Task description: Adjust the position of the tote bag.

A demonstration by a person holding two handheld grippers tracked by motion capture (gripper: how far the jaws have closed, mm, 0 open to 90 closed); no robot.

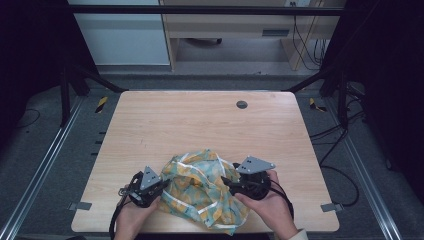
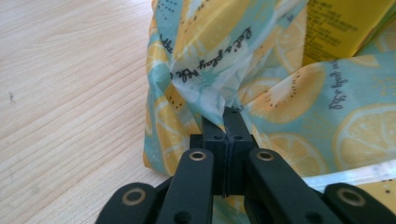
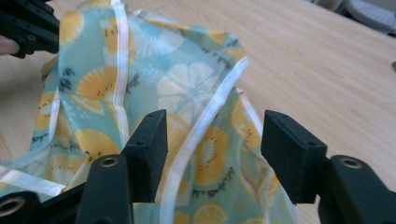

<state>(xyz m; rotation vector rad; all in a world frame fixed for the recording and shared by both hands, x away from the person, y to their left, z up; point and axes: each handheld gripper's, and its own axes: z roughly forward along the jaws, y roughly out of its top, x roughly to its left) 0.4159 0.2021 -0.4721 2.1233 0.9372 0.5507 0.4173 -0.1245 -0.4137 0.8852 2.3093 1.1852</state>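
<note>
At the near edge of the wooden table (image 1: 150, 120), a lemon-print bag (image 1: 202, 187) of thin teal and yellow film lies crumpled between the person's two hands, its white-edged rim turned up. The left gripper (image 1: 159, 186) sits at the bag's near left side; seen along its own jaws, they are pressed together with a fold of the bag's film pinched between the tips (image 2: 227, 114). The right gripper (image 1: 226, 181) sits at the bag's right side, its jaws standing well apart; in the right gripper view a white-edged strip of the rim (image 3: 205, 126) runs up between them, and neither pad presses on it. Inside the bag, in the left gripper view, a yellow box (image 2: 345, 25) with printed text shows at the top right. Farther off, the table is bare wood, with a small round grey grommet (image 1: 241, 104) near its far edge, right of centre
</note>
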